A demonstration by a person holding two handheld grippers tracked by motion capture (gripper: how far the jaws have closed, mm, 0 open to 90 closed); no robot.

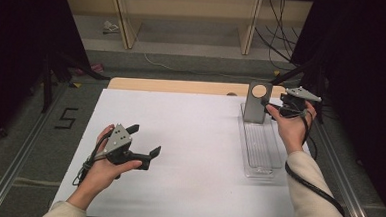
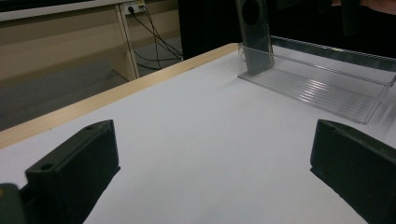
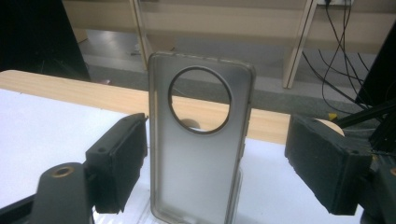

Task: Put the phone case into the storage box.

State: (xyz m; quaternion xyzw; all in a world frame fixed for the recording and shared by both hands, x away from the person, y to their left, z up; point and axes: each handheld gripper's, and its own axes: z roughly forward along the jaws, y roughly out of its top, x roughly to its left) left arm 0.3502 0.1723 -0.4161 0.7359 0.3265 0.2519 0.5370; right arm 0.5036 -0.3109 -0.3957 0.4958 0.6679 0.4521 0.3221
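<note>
Right gripper view: right gripper (image 3: 217, 158) open around upright phone case (image 3: 200, 140); high view shows left gripper (image 1: 141, 141) open, empty.

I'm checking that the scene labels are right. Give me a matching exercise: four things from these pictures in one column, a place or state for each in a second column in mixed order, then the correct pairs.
Things:
1. phone case
2. clear tray
3. left hand-held gripper
4. right hand-held gripper

Places or states:
A. lies flat along the right side of the white table
B. open, over bare table at the left
C. stands upright at the tray's far end, with a round hole near its top
D. open, one jaw on each side of the case, not closed on it

Pairs: 1-C, 2-A, 3-B, 4-D
</note>
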